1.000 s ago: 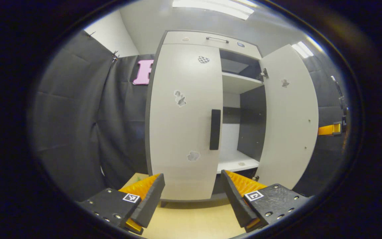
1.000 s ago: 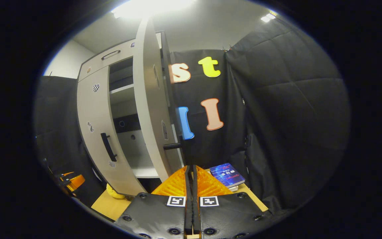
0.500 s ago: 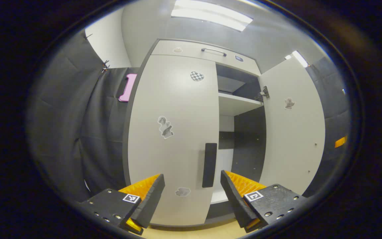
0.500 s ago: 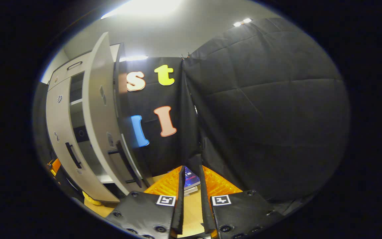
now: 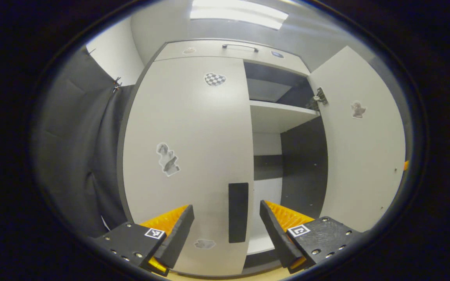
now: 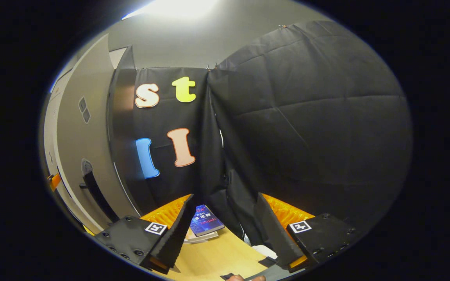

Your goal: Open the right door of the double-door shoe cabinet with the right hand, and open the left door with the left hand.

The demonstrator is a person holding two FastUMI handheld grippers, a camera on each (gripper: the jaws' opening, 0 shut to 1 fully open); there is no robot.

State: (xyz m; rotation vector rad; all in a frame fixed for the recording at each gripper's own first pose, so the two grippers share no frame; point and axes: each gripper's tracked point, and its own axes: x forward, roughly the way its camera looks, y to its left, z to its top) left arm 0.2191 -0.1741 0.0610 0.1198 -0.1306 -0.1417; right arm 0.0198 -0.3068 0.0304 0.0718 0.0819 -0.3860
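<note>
upright handle (image 5: 238, 212) between left gripper (image 5: 225, 230) fingers

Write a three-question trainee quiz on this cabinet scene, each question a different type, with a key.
1. True or false: the left door of the shoe cabinet is closed.
2. Multiple choice: in the left gripper view, the dark handle of the left door sits
A. far above the left gripper
B. between its two fingers, farther off
C. clamped between both fingers
3. Fill in: on the wooden surface ahead of the right gripper lies a blue ____.

Key
1. True: it lies flat across the front, while the right door is swung open.
2. B: the jaws stand open, with the handle framed in the gap.
3. Book.
</note>
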